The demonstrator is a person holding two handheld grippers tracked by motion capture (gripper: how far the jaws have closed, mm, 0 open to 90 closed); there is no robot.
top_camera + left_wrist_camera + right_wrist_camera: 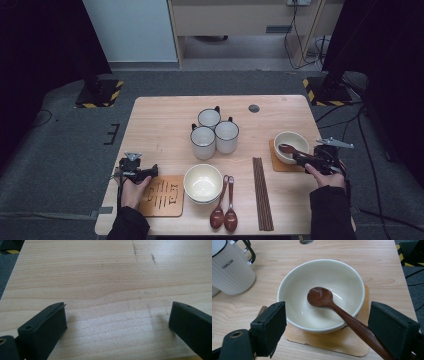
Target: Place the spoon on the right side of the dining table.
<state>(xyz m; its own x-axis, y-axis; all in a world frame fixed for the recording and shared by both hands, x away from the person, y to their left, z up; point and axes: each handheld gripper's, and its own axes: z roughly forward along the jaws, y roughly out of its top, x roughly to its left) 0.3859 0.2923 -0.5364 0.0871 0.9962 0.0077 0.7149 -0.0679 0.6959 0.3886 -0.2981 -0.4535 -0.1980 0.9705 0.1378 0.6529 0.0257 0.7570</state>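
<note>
Spoon [322, 297] in the bowl [294, 285]
Right claw [327, 325] open around the handle; a mug [232, 270] at 10 o'clock. Left claw [117, 322] open over bare table [100, 272].

Dark brown wooden spoon [322, 298] in a cream bowl [337, 272], tan coaster [324, 342], white ribbed mug [230, 272] rimmed black.

We see a pale wooden bench [160, 120]. Directly on it lie three mugs [214, 132] mid-bench, two mats [163, 196] [281, 164] left and right, stacked bowls [202, 183], two spoons [224, 211] and a chopstick bundle [262, 192] along our near edge.
</note>
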